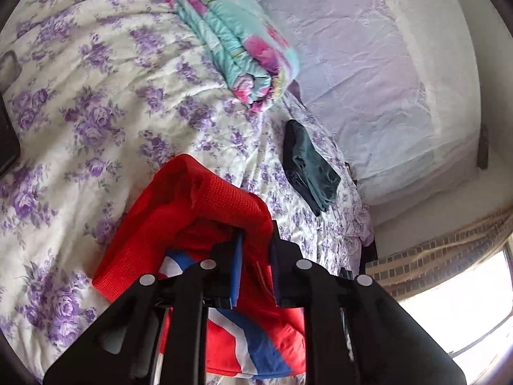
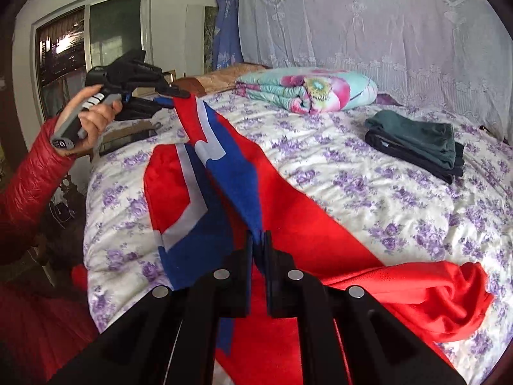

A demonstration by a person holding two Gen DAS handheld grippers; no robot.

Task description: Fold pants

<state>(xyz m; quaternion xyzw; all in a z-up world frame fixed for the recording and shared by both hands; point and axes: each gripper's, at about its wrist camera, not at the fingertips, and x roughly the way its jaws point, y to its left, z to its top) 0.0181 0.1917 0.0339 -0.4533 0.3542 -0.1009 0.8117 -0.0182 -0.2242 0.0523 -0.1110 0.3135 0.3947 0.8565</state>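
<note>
Item: red knit track pants with blue and white side panels (image 2: 282, 205), lying across a white bed cover printed with purple flowers (image 2: 368, 192).

Position: long axis runs from the left gripper (image 2: 174, 98), raised near the window side, down to the right gripper (image 2: 258, 237) at the near edge. The span between them is lifted off the cover and drawn fairly straight; a loose red end lies bunched on the cover to the right of the right gripper.

Left gripper (image 1: 255, 243): closed on a red ribbed band of the pants – cloth pinched between the pads and draped over them.

Right gripper: closed on the blue-and-red fabric, which rises away from its fingertips toward the other tool.

Judgement: each gripper holds one end of the span, neither nearer the slack – the fold will likely turn on bringing the two ends together along that axis.

Also present: folded dark green garments (image 2: 416, 144); folded turquoise floral quilt (image 2: 307, 89); person's red padded sleeve (image 2: 32, 176).
</note>
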